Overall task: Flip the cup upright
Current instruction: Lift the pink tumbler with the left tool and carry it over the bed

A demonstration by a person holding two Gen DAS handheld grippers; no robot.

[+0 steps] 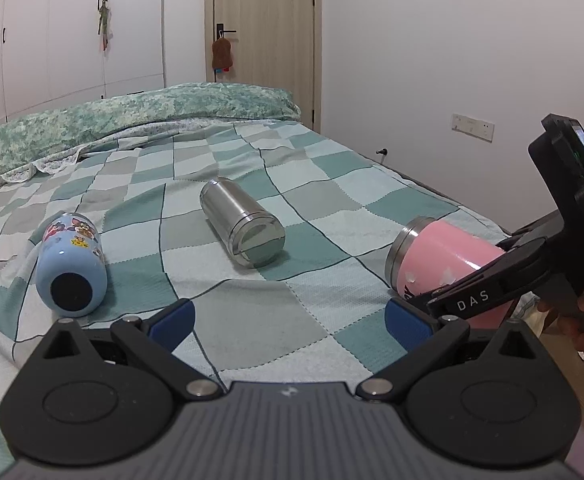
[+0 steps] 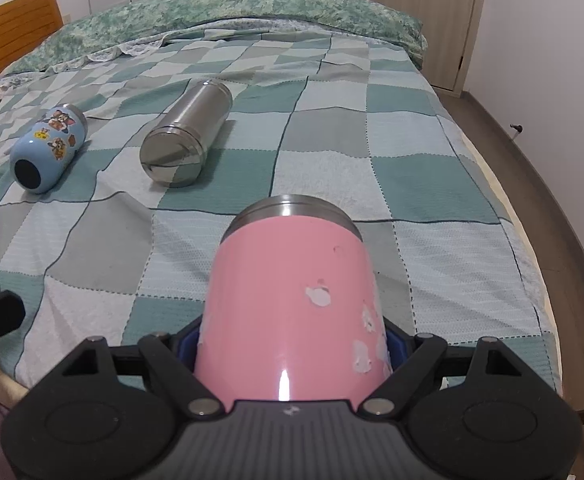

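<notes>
the step in hand, by judgement, is the grasp that comes ahead of the flip: the right gripper is closed around the base end of the pink cup, its blue pads pressing on either side of the body. the cup is on its side near the edge of the bed, over the checked blanket, steel rim pointing away from the gripper toward the pillows; whether it rests on the blanket or is lifted just clear cannot be told. the next move calls for raising the cup and turning the wrist so that the rim faces up, then setting the base flat on the soft, uneven cover, where it may wobble. the left gripper hovers low over the blanket, fingers spread wide with nothing between them, just beside the right gripper. two other cups also lie on their sides farther in: a steel cup near the middle and a blue cup with cartoon stickers to its left, both well apart from either gripper.
</notes>
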